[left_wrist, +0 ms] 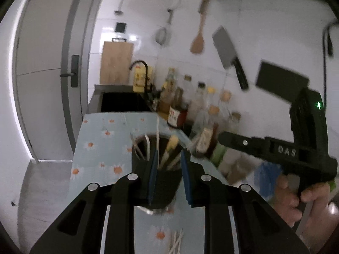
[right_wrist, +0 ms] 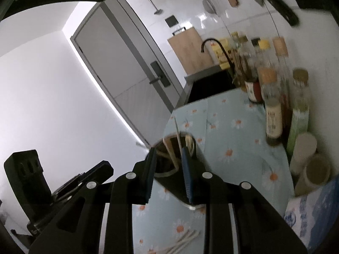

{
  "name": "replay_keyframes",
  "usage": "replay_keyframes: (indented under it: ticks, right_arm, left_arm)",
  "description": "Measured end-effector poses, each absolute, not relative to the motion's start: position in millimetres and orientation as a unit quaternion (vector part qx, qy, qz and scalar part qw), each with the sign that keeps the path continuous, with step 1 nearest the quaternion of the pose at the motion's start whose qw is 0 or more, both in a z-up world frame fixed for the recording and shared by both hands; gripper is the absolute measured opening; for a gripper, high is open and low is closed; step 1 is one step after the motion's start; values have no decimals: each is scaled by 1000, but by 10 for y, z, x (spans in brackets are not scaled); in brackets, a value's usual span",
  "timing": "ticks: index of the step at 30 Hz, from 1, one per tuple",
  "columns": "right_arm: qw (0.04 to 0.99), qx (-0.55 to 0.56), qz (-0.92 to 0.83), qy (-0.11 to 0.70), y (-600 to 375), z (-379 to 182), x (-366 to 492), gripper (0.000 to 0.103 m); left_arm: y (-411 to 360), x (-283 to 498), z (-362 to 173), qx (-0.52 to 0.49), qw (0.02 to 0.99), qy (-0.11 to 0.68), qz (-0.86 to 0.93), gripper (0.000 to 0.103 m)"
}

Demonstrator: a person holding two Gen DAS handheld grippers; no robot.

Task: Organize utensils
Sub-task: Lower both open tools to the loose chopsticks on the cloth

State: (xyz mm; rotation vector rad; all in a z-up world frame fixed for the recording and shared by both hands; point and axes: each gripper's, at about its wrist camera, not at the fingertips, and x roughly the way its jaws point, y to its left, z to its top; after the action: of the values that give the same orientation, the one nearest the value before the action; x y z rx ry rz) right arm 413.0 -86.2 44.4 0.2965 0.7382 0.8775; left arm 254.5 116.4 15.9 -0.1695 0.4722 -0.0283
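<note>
Chopsticks (left_wrist: 157, 135) and spoons already standing in round black cup (left_wrist: 156, 182) on flowery blue cloth (left_wrist: 99, 139). More pale chopsticks (left_wrist: 175, 242) lying flat near the front edge, not yet put away. Left gripper (left_wrist: 168, 175) and right gripper (right_wrist: 168, 174) both open, holding nothing, hanging above the cup. Thin, smooth sticks.

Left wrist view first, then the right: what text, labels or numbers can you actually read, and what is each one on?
"DAS": raised letters on the right gripper's black body.
Red-labelled bottle: print blurred, unreadable.
Brown sauce bottle: vertical label characters, too blurred.
Blue and white bag: blue print, unreadable.
</note>
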Motion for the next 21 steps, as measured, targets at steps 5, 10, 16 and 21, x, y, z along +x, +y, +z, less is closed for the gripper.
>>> replay_keyframes:
  ticks: [5,10,16,21]
  right_arm:
    - [819,148,411,372,-981,239,3987,27]
    - [804,164,407,401,-1096,25,3873,30]
    - [788,171,406,429,-1208,-213,3749,29]
    - [777,170,405,451,-1232,-420,3643,29]
  left_arm:
    - [996,2459,-109,-39,950,307,-29,21]
    - [899,2402,-452,-5,928,368,-50,21]
    - [895,2377,-881,13,890,451,-70,21]
    - [925,2396,-1141,30,855,511,-80,21]
